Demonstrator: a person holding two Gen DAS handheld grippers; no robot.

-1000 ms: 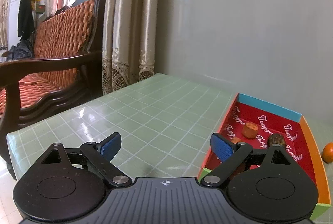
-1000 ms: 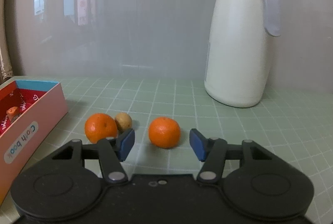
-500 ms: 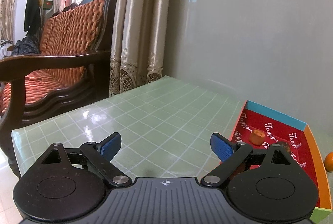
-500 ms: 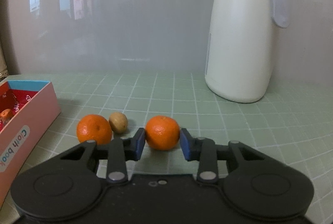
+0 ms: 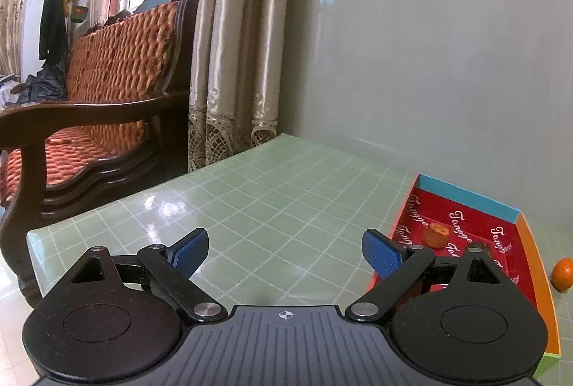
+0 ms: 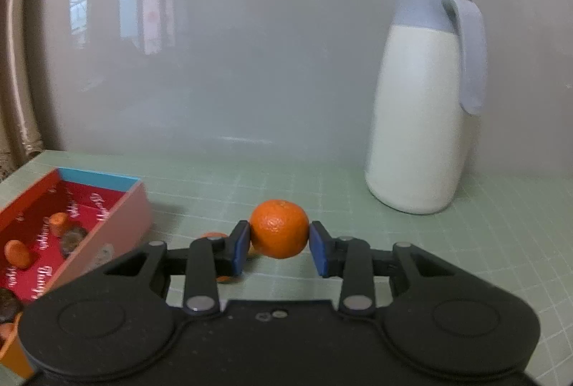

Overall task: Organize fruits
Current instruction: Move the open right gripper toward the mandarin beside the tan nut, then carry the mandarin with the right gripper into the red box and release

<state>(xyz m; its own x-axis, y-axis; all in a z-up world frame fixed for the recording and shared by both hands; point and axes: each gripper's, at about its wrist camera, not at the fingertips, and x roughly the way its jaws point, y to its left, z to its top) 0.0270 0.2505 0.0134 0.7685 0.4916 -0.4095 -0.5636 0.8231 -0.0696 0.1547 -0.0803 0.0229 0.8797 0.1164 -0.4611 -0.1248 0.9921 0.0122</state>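
My right gripper (image 6: 279, 248) is shut on an orange mandarin (image 6: 279, 233) and holds it lifted off the green tiled table. A second mandarin (image 6: 214, 237) lies on the table, mostly hidden behind the left finger. To the left sits the shallow box (image 6: 118, 214) with a red printed lining, holding several small fruits (image 6: 59, 223). In the left wrist view my left gripper (image 5: 284, 251) hangs open over bare table, with the same box (image 5: 469, 198) on its right, an orange fruit (image 5: 435, 235) inside it and a mandarin (image 5: 563, 273) beyond its right wall.
A tall white jug (image 6: 422, 106) with a grey lid and handle stands at the back right against the wall. A wooden bench (image 5: 89, 120) with an orange cushion stands off the table's left edge, beside the curtains (image 5: 232, 63).
My right gripper's fingers shut on the mandarin, then rose with it; the box now shows more of its inside. The left gripper stayed open, its view drifting slightly left.
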